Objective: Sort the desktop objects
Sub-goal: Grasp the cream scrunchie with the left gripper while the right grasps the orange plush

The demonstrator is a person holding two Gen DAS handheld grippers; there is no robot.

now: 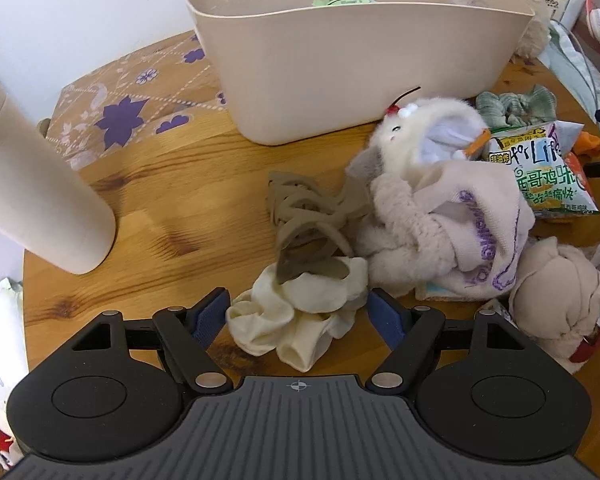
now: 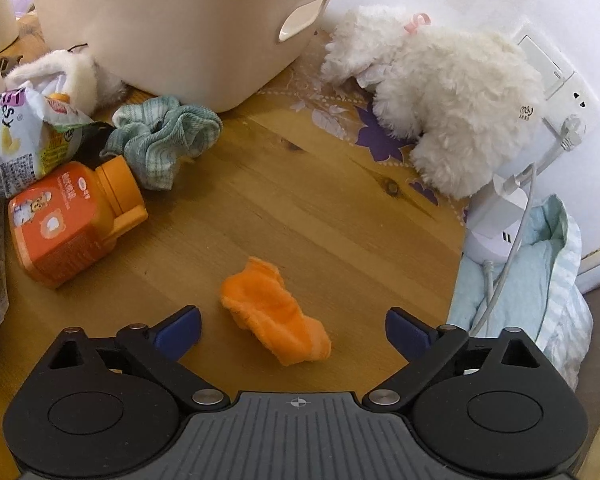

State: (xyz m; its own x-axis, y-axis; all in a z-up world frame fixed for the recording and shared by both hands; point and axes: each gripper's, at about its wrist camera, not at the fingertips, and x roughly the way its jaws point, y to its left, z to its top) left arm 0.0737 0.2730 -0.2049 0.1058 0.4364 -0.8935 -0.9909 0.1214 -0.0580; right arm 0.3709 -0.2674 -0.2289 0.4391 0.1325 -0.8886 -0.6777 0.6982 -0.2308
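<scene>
A cream sock (image 1: 296, 316) lies crumpled on the round wooden table (image 1: 160, 200), between the spread fingers of my left gripper (image 1: 298, 314), which is open and not pressing on it. A taupe strappy piece (image 1: 304, 216) rests partly on the sock. In the right wrist view an orange sock (image 2: 274, 310) lies on the wood between the wide jaws of my right gripper (image 2: 294, 332), open with the pads clear of it. A beige plastic bin (image 1: 360, 52) (image 2: 180, 24) stands at the back of the table.
Right of the cream sock lie a heap of plush toys (image 1: 432, 200), a snack bag (image 1: 540, 168) and a green scrunchie (image 2: 164, 140). An orange bottle (image 2: 72, 220) lies on its side. A beige cylinder (image 1: 40, 200) stands left. A white plush dog (image 2: 452, 96) and a charger (image 2: 496, 224) sit right.
</scene>
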